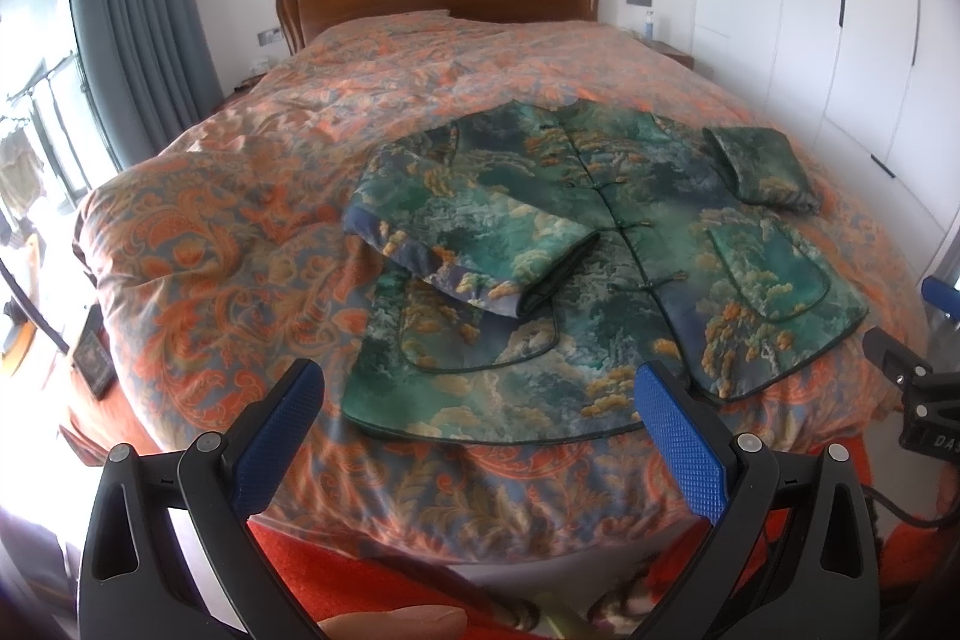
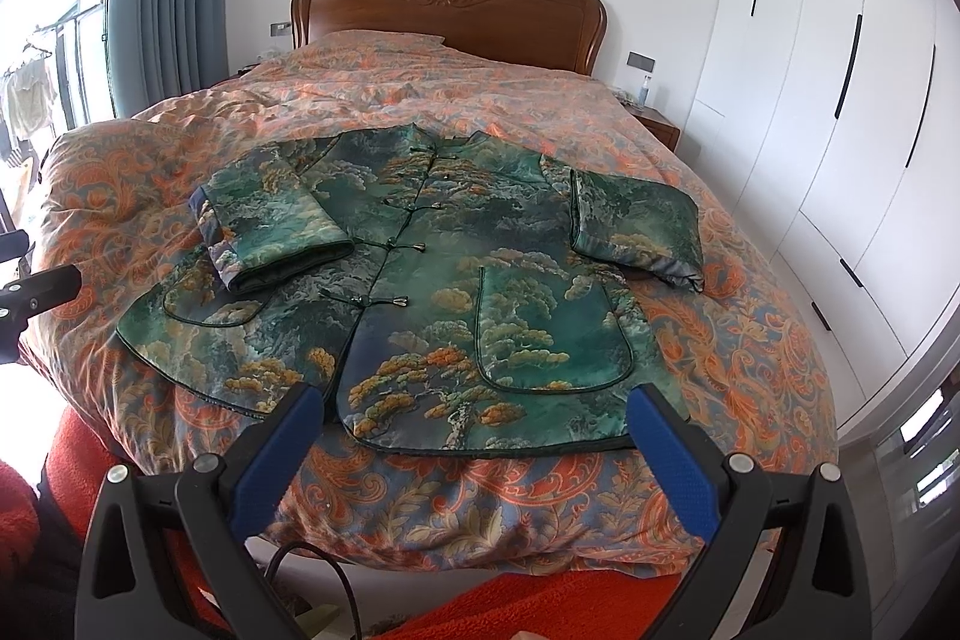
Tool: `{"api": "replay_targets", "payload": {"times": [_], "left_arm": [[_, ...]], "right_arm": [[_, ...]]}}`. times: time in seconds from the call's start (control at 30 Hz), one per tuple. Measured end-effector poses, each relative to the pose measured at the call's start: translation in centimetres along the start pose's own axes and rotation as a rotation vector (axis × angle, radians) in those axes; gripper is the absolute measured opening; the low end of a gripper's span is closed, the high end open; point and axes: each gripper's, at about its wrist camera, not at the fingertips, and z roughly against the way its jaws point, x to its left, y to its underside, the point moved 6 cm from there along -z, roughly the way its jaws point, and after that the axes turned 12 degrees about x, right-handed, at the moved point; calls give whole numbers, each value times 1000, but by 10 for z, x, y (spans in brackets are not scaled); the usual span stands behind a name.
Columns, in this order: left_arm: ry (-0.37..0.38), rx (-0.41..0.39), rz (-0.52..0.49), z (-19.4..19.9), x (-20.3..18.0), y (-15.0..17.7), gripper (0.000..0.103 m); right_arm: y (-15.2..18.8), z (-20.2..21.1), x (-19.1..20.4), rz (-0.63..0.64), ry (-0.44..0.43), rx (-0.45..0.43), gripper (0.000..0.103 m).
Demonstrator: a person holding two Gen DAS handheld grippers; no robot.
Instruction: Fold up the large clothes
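A green padded jacket [image 1: 606, 244] [image 2: 432, 280] with a tree-and-cloud print and knot buttons lies face up on the bed, hem towards me. Its left sleeve [image 1: 474, 232] [image 2: 270, 220] is folded in across the body. The right sleeve [image 1: 762, 166] [image 2: 636, 226] is folded back at the jacket's side. My left gripper [image 1: 480, 388] hovers open over the near hem's left half, holding nothing. My right gripper [image 2: 474, 406] hovers open above the hem's right half, its blue pads [image 2: 666, 448] wide apart. The right gripper's black body [image 1: 918, 394] shows at the left wrist view's right edge.
The bed [image 1: 252, 196] [image 2: 750, 316] wears an orange paisley quilt, with a wooden headboard [image 2: 444, 10] at the far end. White wardrobes [image 2: 840, 100] line the right wall, grey curtains [image 1: 132, 10] the left. A red blanket [image 2: 540, 598] hangs below the near edge.
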Motion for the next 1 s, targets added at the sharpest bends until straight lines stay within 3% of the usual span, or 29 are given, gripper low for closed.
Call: {"api": "replay_targets", "payload": {"times": [0.77, 1.0], "left_arm": [[46, -29, -82, 0, -19, -12, 103], [40, -36, -74, 1, -16, -17, 103]], "right_arm": [[-6, -11, -3, 3, -6, 22, 103], [-12, -8, -8, 11, 16, -12, 103]]}}
